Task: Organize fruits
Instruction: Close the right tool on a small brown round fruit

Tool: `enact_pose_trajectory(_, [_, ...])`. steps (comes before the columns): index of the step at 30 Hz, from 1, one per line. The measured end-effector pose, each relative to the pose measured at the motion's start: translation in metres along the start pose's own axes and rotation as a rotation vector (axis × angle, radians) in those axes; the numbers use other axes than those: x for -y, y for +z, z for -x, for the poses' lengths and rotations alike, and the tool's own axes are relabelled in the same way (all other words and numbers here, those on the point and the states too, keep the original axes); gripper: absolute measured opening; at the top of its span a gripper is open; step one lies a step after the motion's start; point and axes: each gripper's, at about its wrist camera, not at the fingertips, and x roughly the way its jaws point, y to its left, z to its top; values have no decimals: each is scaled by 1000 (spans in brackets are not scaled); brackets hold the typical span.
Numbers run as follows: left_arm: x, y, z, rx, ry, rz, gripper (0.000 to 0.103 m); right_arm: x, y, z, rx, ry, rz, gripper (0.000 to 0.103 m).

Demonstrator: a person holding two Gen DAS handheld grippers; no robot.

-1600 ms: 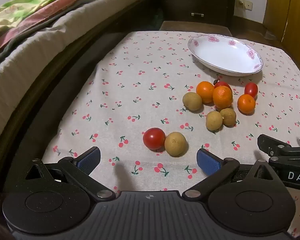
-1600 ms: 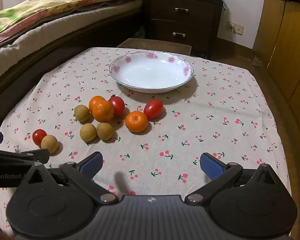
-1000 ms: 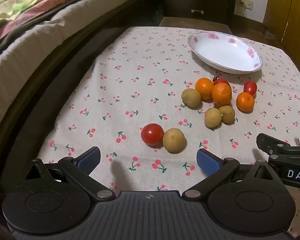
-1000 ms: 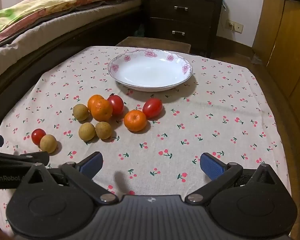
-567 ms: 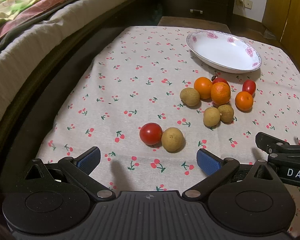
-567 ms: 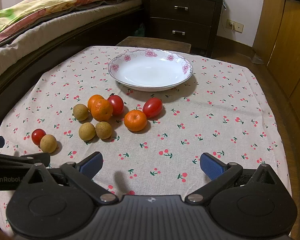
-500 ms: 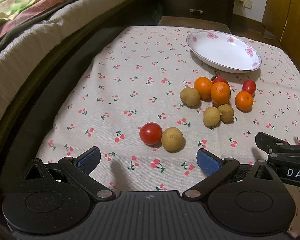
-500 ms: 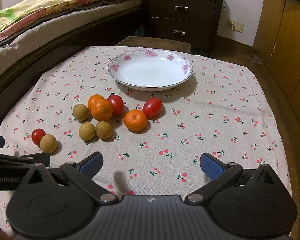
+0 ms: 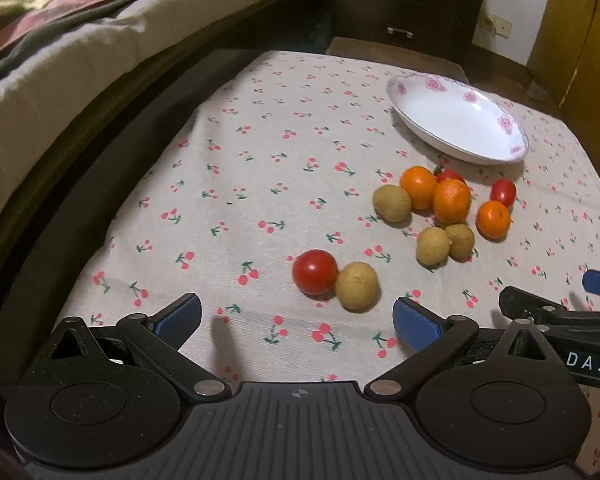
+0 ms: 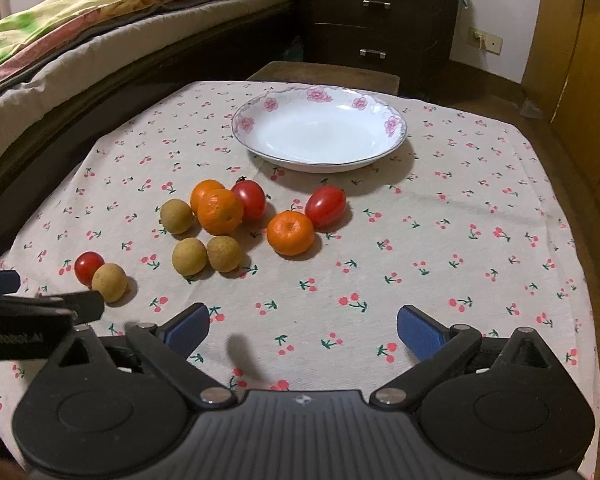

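Observation:
A white plate with pink flowers stands empty at the far side of the cherry-print tablecloth; it also shows in the left wrist view. In front of it lie three small oranges, red tomatoes and brown longans. A tomato and a longan lie apart, just ahead of my left gripper, which is open and empty. My right gripper is open and empty, short of the fruit cluster.
A bed with a colourful quilt runs along the left. A dark drawer chest stands behind the table, and a wooden cabinet at the right. The tablecloth drops off at the left edge.
The left gripper has turned slightly left, so the fruit sits further right in its view. The right gripper has edged forward a little. No fruit has moved.

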Motion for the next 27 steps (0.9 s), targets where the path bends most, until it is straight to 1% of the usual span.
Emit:
enact_pose_trajectory(4, [-9, 3, -1, 0, 4, 21, 103, -2, 3, -2, 1, 29, -8, 98])
enact_pose_trajectory(7, [-14, 8, 2, 13, 23, 13, 103, -6, 4, -2, -3, 48, -2, 92])
enact_pose_trajectory(11, [-20, 16, 4, 14, 56, 14, 100, -17, 5, -1, 1, 104, 28, 82])
enact_pose_trajectory(12, [-22, 17, 3, 7, 59, 14, 99, -20, 6, -1, 1, 121, 36, 77])
enact_pose_trajectory(15, [-27, 20, 2, -11, 56, 18, 92, -31, 9, 0, 14, 172, 61, 65])
enact_pose_trajectory(19, [-32, 26, 7, 3, 59, 22, 92, -46, 12, -3, 18, 227, 110, 63])
enact_pose_trajectory(23, [-37, 33, 9, 11, 55, 30, 93, -63, 14, -11, 23, 245, 178, 62])
enact_pose_trajectory(27, [-45, 37, 11, 14, 36, 63, 95, -75, 13, -16, 14, 288, 215, 60])
